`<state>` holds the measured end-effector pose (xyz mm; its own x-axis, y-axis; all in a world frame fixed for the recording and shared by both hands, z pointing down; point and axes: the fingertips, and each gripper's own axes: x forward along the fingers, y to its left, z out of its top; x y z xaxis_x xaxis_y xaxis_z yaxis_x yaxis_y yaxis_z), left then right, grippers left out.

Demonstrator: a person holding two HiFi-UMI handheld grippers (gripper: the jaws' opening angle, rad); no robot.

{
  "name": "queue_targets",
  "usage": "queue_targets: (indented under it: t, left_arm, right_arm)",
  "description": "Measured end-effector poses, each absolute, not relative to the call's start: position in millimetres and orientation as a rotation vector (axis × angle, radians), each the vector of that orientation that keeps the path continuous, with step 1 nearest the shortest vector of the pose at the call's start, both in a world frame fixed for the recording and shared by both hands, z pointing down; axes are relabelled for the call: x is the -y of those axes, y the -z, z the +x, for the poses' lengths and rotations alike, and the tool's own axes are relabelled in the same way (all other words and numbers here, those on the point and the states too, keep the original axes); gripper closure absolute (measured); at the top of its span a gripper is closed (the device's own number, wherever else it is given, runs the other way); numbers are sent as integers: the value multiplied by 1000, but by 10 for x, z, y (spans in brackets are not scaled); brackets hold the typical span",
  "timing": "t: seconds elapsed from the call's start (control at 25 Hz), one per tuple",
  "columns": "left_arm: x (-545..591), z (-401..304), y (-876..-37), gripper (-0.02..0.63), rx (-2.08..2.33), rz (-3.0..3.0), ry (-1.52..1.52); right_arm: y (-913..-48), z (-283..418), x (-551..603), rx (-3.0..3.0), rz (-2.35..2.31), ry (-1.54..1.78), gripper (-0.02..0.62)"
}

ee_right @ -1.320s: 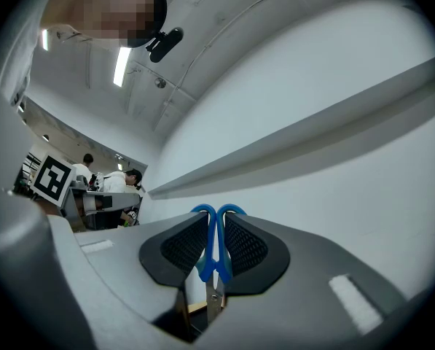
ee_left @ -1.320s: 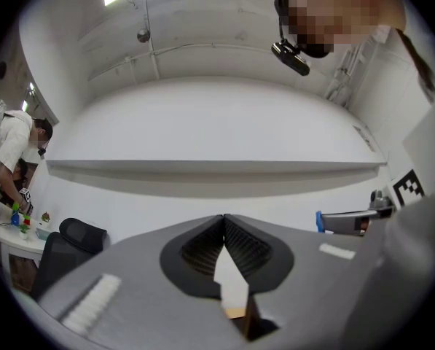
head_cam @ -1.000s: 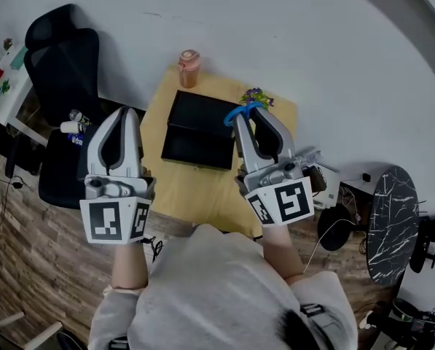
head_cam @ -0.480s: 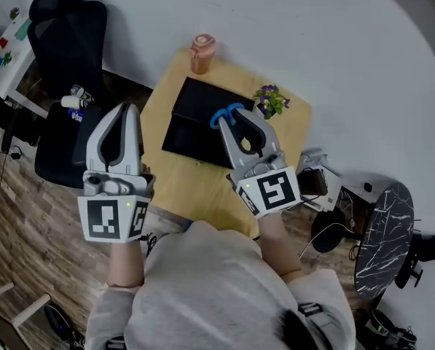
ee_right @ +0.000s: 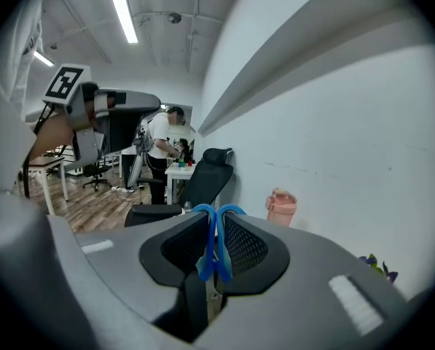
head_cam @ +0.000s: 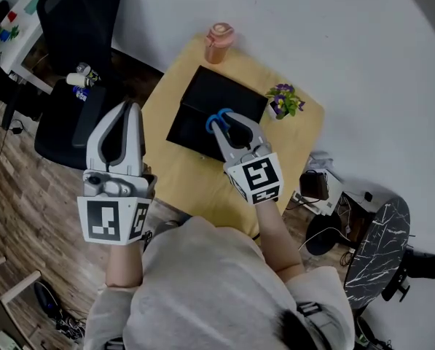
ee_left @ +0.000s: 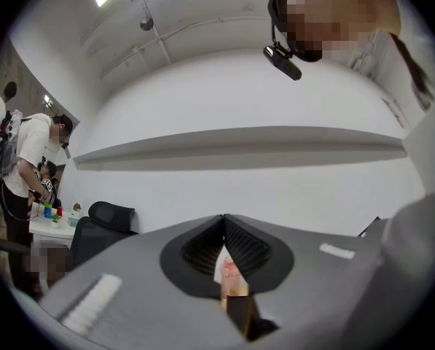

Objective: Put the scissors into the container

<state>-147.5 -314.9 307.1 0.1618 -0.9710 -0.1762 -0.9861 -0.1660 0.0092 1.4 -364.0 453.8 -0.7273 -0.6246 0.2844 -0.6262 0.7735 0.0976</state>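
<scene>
Right gripper [ee_right: 216, 214] jaws pinched blue-handled scissors [ee_right: 211, 246], poised over black rectangular container [head_cam: 224, 93] on yellow wooden table [head_cam: 166, 173]. Pickup and carry looked done; lowering and release left. Left gripper [ee_left: 224, 219] jaws pressed together, empty, aside.

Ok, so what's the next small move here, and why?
Probably lower the right gripper toward the black container. It is shut on the scissors by their blue handles, and in the head view it appears to hang over the container.
</scene>
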Motion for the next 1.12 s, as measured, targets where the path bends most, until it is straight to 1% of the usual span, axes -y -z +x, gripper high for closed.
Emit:
queue_targets:
  t: [0.6, 1.12]
  left_arm:
    - [3048, -1649, -3244, 548, -2076, -2244, -148]
    - [2910, -1834, -3359, 548, -2166, -2182, -98]
  right_arm:
    - [-5706, -283, 3688, 2436, 631, -149, 522]
    - [-6339, -523, 3665, 2303, 480, -179, 522]
